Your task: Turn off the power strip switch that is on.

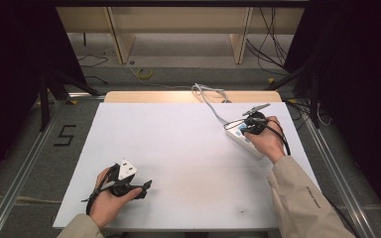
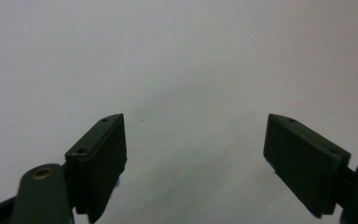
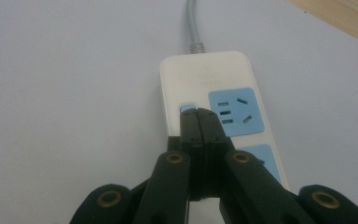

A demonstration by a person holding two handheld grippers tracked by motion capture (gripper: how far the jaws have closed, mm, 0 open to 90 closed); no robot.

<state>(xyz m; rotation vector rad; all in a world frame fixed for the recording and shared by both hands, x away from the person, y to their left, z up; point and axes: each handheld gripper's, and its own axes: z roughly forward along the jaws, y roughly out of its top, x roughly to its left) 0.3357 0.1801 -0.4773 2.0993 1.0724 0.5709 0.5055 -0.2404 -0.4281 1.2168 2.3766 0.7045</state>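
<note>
A white power strip [image 3: 205, 74] with blue socket panels [image 3: 236, 111] lies at the right of the white table; in the high view the power strip [image 1: 239, 139] sits under the right hand. My right gripper [image 3: 197, 111] is shut, its jaws pressed together with nothing between them. Their tips rest on a small blue switch [image 3: 186, 108] beside the first socket. My left gripper [image 1: 146, 186] lies low at the front left of the table, held in the left hand. In the left gripper view the gripper [image 2: 196, 140] stands open over bare table.
The strip's grey cable [image 1: 208, 99] runs off the back edge of the table [image 1: 178, 148]. Beyond it are a wooden bench [image 1: 178, 20], loose cables on the floor and a "5" marked on the floor [image 1: 65, 135] at the left.
</note>
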